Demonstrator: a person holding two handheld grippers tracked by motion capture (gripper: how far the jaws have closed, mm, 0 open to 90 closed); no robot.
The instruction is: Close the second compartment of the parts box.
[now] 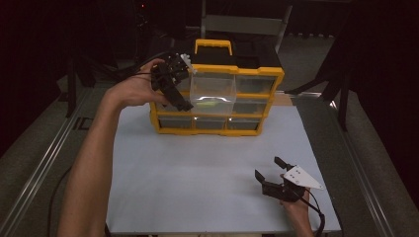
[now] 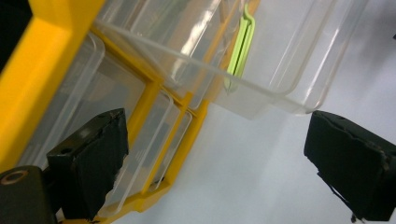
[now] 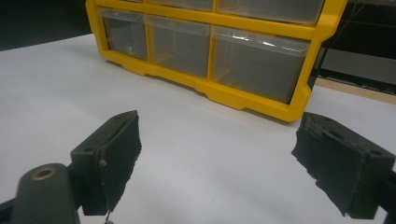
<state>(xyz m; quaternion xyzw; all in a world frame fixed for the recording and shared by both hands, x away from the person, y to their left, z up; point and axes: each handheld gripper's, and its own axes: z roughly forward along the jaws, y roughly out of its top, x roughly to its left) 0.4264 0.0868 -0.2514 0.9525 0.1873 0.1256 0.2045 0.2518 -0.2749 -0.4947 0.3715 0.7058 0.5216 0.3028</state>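
A yellow organiser cabinet with clear drawers stands at the back of the white table. One clear upper drawer is pulled out toward me, and a thin lime-green piece lies inside it. My left gripper is raised at the cabinet's left front, right beside the pulled-out drawer, open with nothing between its pads. My right gripper rests low over the table's front right, open and empty, and faces the cabinet's bottom row of drawers.
The white table top lies between the cabinet and its front edge. A black handle with a yellow grip tops the cabinet. Metal rails run along both sides of the table, with dark surroundings beyond.
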